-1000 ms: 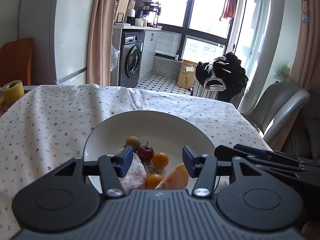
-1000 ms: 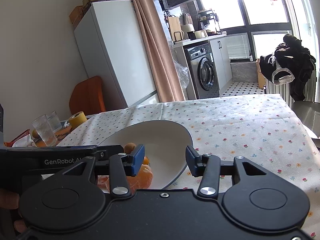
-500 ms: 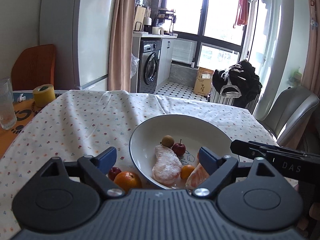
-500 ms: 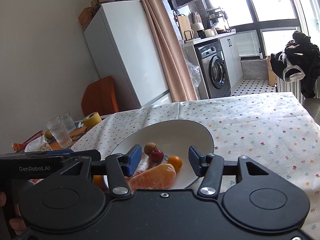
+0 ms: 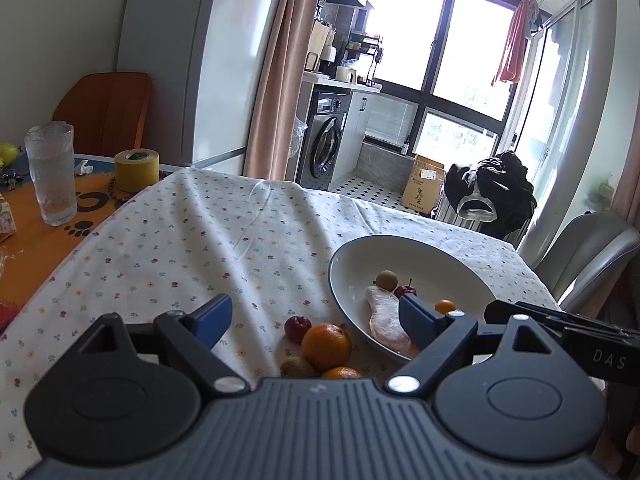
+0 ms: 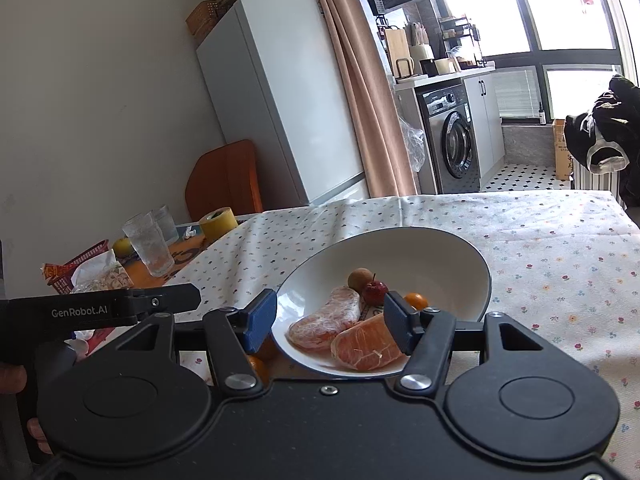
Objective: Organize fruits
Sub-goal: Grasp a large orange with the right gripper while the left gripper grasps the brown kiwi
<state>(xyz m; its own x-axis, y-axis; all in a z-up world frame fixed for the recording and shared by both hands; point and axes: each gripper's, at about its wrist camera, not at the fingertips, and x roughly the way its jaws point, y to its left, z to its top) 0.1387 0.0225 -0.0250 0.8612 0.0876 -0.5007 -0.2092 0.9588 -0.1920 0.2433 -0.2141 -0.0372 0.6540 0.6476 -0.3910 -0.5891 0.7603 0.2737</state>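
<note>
A white bowl (image 5: 420,252) (image 6: 440,248) sits on the flowered tablecloth. It holds two peeled citrus pieces (image 6: 336,316), a small brown fruit (image 6: 359,279), a small red fruit (image 6: 375,290) and a tiny orange one (image 6: 416,301). Left of the bowl, on the cloth, lie an orange (image 5: 326,346), a small red fruit (image 5: 297,327), a brown fruit (image 5: 296,367) and a second orange (image 5: 342,373). My left gripper (image 5: 314,320) is open just above these loose fruits. Over the bowl's near rim my right gripper (image 6: 330,322) hangs open, holding nothing.
At the table's left end stand drinking glasses (image 5: 51,174), a yellow tape roll (image 5: 136,170) and a red basket (image 6: 76,266). A grey chair (image 5: 588,252) is at the right, an orange chair (image 5: 106,114) at the far left.
My left gripper has swung left, from over the bowl to over the loose fruits, and its jaws have spread wider. The right gripper has drawn back, so more of the bowl shows.
</note>
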